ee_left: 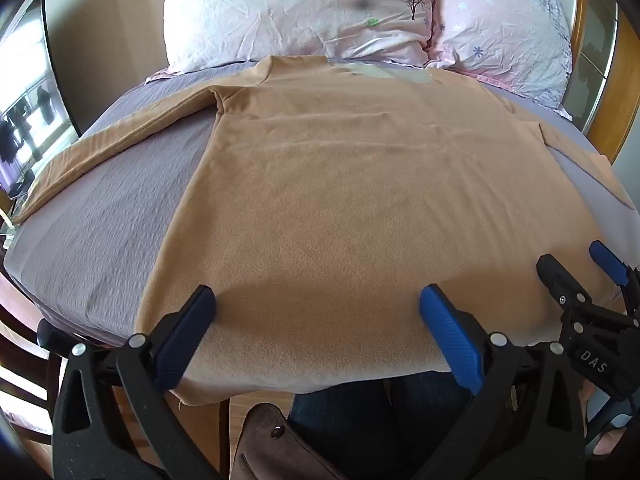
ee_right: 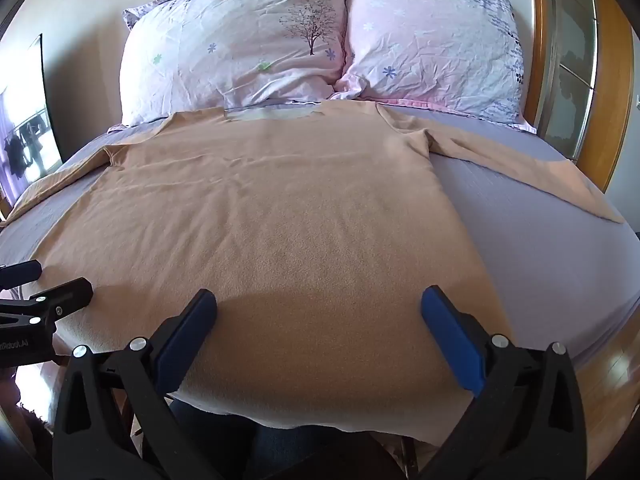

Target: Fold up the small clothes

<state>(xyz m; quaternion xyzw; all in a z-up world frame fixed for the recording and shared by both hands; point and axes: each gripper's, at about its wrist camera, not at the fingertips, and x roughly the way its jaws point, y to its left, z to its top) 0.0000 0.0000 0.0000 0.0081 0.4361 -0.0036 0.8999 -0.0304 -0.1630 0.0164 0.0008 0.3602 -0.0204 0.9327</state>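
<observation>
A tan long-sleeved shirt [ee_left: 340, 184] lies spread flat on the bed, collar toward the pillows, both sleeves stretched out sideways; it also shows in the right wrist view [ee_right: 280, 216]. Its hem hangs a little over the near bed edge. My left gripper [ee_left: 318, 300] is open and empty, hovering over the hem's left part. My right gripper [ee_right: 319, 300] is open and empty over the hem's right part. The right gripper also shows at the right of the left wrist view [ee_left: 576, 264]; the left gripper shows at the left of the right wrist view [ee_right: 52, 280].
The bed has a grey-lilac sheet [ee_right: 540, 248]. Two pink floral pillows [ee_right: 248, 40] [ee_right: 432, 36] lie at the head. A wooden headboard frame [ee_right: 612, 80] stands at the right. A window [ee_left: 24, 112] is at the left. Wooden floor [ee_right: 612, 364] lies beside the bed.
</observation>
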